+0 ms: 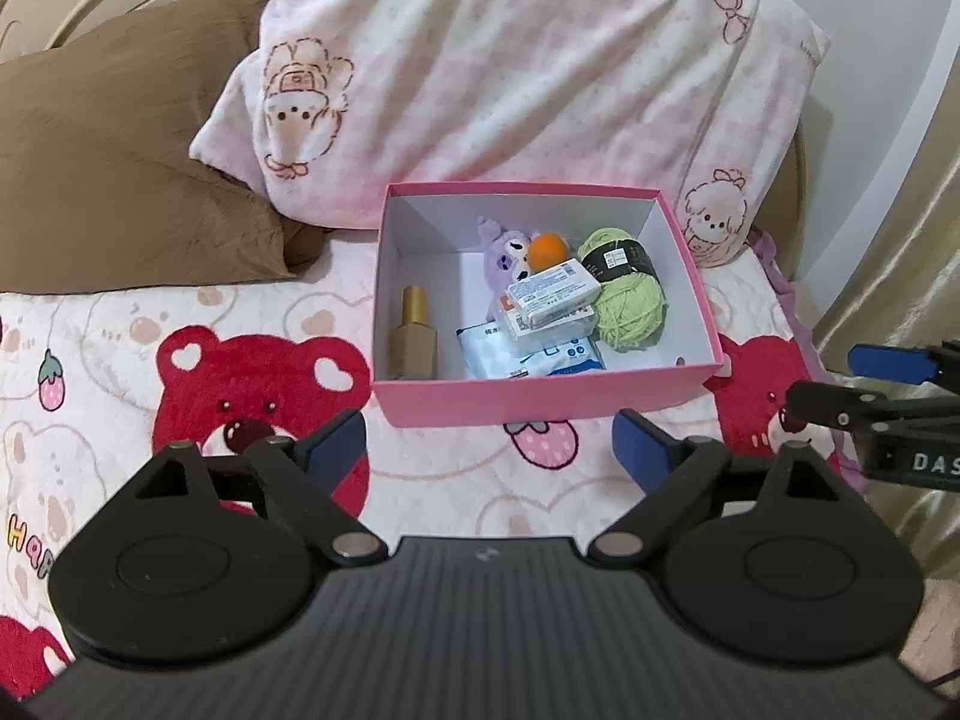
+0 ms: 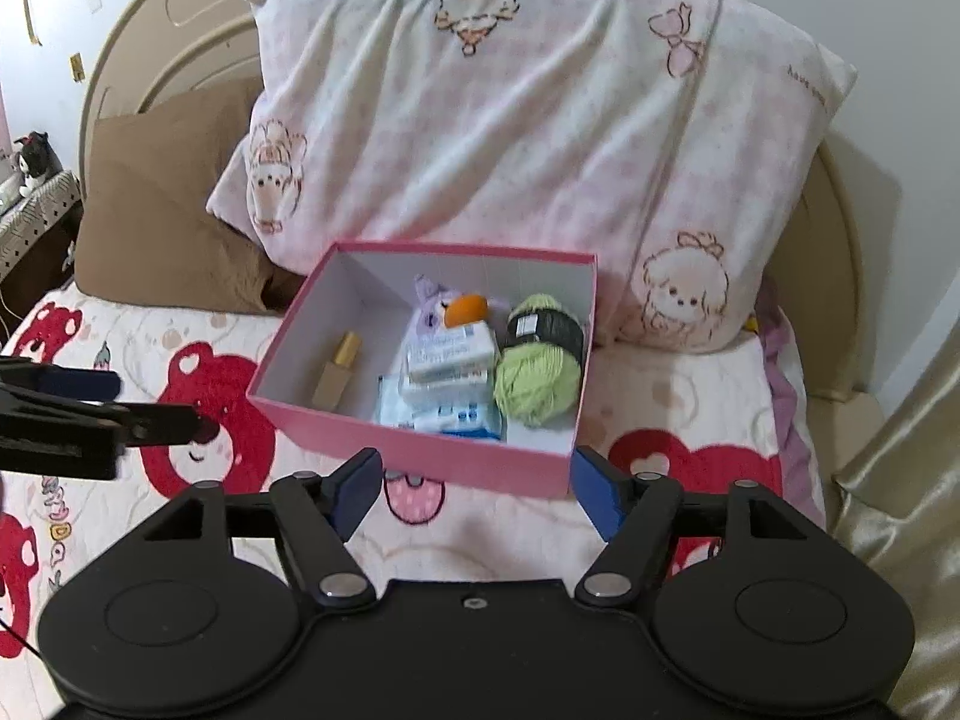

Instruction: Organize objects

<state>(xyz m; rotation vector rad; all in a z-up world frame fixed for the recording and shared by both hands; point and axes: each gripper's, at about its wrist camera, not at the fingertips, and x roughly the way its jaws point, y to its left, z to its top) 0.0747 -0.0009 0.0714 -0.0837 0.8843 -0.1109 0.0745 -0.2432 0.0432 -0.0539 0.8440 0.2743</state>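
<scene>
A pink box [image 1: 540, 399] [image 2: 420, 456] with a white inside sits on the bed in front of a pillow. It holds a gold bottle [image 1: 413, 330] [image 2: 337, 373], a purple plush toy [image 1: 501, 255] [image 2: 427, 300], an orange ball [image 1: 549, 249] [image 2: 467, 307], a green yarn ball [image 1: 630, 300] [image 2: 537, 381], white packets [image 1: 552, 294] [image 2: 447, 360] and a blue wipes pack [image 1: 528, 357] [image 2: 444, 414]. My left gripper [image 1: 489, 450] stands open just short of the box's near wall, nothing between its fingers. My right gripper [image 2: 477, 495] is open too, empty, at the box's near right corner.
A pink-and-white pillow [image 1: 528, 72] [image 2: 540, 138] leans behind the box, with a brown pillow [image 1: 120, 168] [image 2: 162, 210] to its left. The bedspread [image 1: 120, 360] [image 2: 690, 396] has red bear prints. A gold curtain [image 1: 888, 276] [image 2: 900, 480] hangs at the right. A side table with a plush toy [image 2: 30, 165] stands far left.
</scene>
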